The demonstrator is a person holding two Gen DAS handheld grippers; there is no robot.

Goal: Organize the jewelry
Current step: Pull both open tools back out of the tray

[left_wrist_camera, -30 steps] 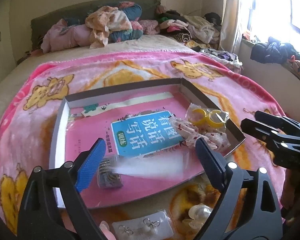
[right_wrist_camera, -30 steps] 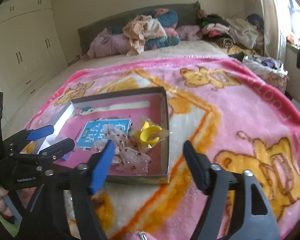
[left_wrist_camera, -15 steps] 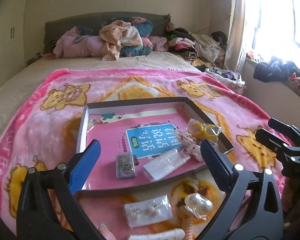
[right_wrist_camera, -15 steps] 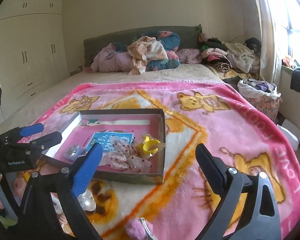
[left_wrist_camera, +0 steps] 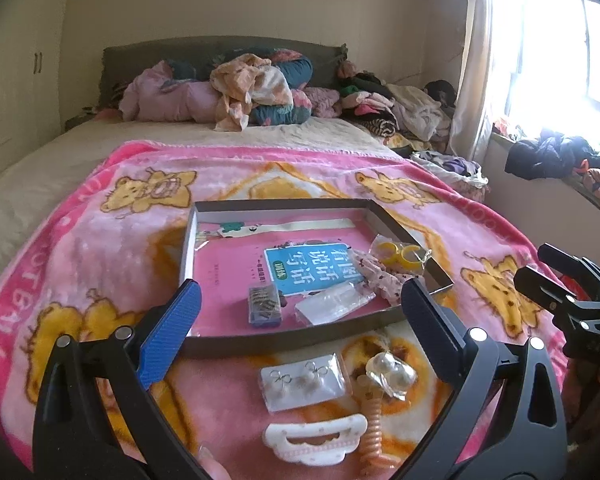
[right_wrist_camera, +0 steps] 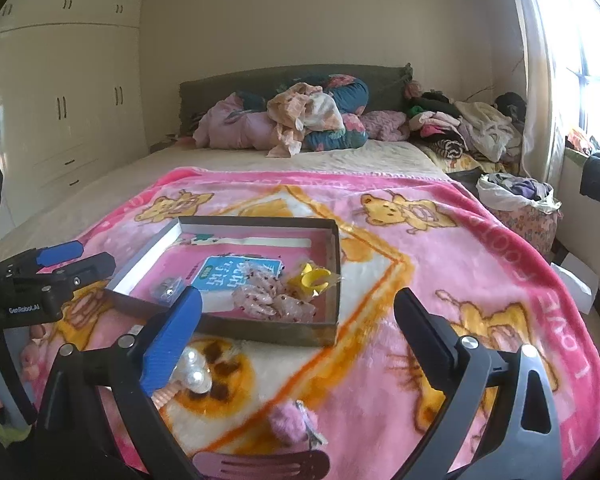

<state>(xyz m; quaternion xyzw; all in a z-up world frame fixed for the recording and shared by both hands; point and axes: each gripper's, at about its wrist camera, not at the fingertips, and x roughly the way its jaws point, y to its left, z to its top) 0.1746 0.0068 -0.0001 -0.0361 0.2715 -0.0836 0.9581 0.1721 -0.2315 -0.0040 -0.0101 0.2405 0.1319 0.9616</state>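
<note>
A shallow grey-walled box (left_wrist_camera: pixel 284 338) with a pink floor lies on the pink blanket; it also shows in the right wrist view (right_wrist_camera: pixel 260 330). Inside lie a yellow bangle bag (left_wrist_camera: pixel 400 256), a spotted scrunchie (left_wrist_camera: pixel 380 278), a clear bag (left_wrist_camera: pixel 332 308) and a small dark packet (left_wrist_camera: pixel 264 306). In front of the box lie an earring card (left_wrist_camera: pixel 302 380), a pearl bag (left_wrist_camera: pixel 390 372), a white hair clip (left_wrist_camera: pixel 316 440) and an orange coil tie (left_wrist_camera: pixel 374 436). My left gripper (left_wrist_camera: pixel 296 316) is open and empty, above the box's near edge. My right gripper (right_wrist_camera: pixel 296 324) is open and empty.
A pink pom-pom clip (right_wrist_camera: pixel 294 424) and a dark pink hair clip (right_wrist_camera: pixel 260 464) lie near the blanket's front edge. Piled clothes (left_wrist_camera: pixel 256 88) sit at the headboard. A basket (right_wrist_camera: pixel 520 204) stands right of the bed. Wardrobes (right_wrist_camera: pixel 60 120) line the left wall.
Both grippers have pulled back and up from the box, so more of the blanket and the items in front of the box show. The clear bag now rests inside the box.
</note>
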